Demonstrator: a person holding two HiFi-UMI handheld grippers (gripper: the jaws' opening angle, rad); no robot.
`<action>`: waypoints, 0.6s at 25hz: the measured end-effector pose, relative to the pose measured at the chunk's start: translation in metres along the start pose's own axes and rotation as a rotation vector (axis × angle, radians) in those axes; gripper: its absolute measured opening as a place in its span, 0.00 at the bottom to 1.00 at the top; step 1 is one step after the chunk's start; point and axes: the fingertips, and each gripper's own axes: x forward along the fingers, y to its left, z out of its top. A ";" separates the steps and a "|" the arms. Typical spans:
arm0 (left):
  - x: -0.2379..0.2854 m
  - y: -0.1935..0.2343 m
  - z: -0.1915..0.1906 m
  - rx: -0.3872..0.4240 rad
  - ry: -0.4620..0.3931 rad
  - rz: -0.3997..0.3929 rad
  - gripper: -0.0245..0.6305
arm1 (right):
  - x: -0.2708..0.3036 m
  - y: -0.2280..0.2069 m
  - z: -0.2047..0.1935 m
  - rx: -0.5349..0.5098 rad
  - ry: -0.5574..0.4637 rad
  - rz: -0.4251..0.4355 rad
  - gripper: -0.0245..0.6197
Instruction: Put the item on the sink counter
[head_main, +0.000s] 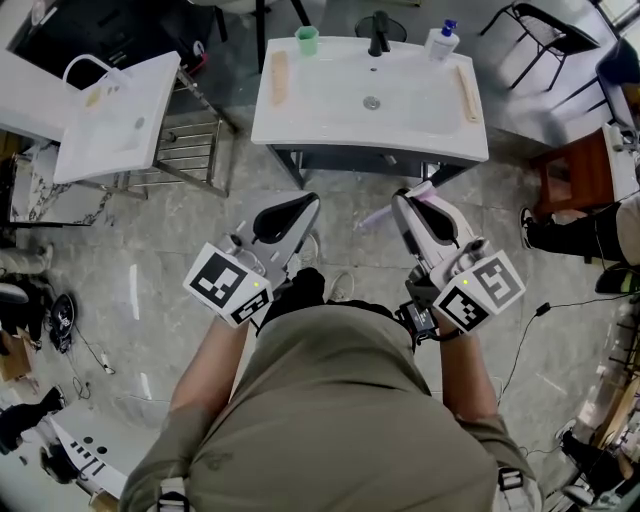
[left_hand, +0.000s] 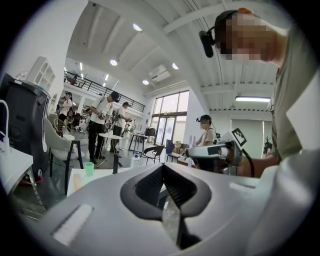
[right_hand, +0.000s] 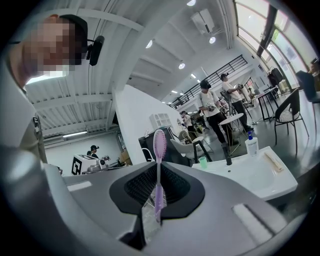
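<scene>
A purple toothbrush (right_hand: 158, 170) stands upright between the jaws of my right gripper (right_hand: 156, 200), which is shut on its handle, bristle head up. In the head view the toothbrush (head_main: 398, 207) sticks out sideways from the right gripper (head_main: 405, 208), just short of the front edge of the white sink counter (head_main: 300, 120). My left gripper (head_main: 298, 208) hangs beside it, jaws shut with nothing between them; it shows the same way in its own view as the left gripper (left_hand: 167, 192). The sink counter (right_hand: 260, 187) lies ahead to the lower right in the right gripper view.
On the counter stand a green cup (head_main: 307, 40), a black faucet (head_main: 378, 34), a soap bottle (head_main: 441, 41) and two wooden strips (head_main: 280, 75). A second white sink (head_main: 110, 120) on a metal frame is at the left. A wooden stool (head_main: 575, 170) is at the right. Other people stand further off.
</scene>
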 end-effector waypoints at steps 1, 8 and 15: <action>0.003 0.002 -0.001 -0.002 0.001 0.003 0.05 | 0.002 -0.003 0.000 0.000 0.001 0.002 0.09; 0.021 0.019 0.000 -0.010 -0.004 0.016 0.05 | 0.016 -0.022 0.004 0.003 0.009 0.013 0.09; 0.033 0.037 -0.002 -0.021 -0.007 0.022 0.05 | 0.033 -0.036 0.005 0.006 0.018 0.018 0.09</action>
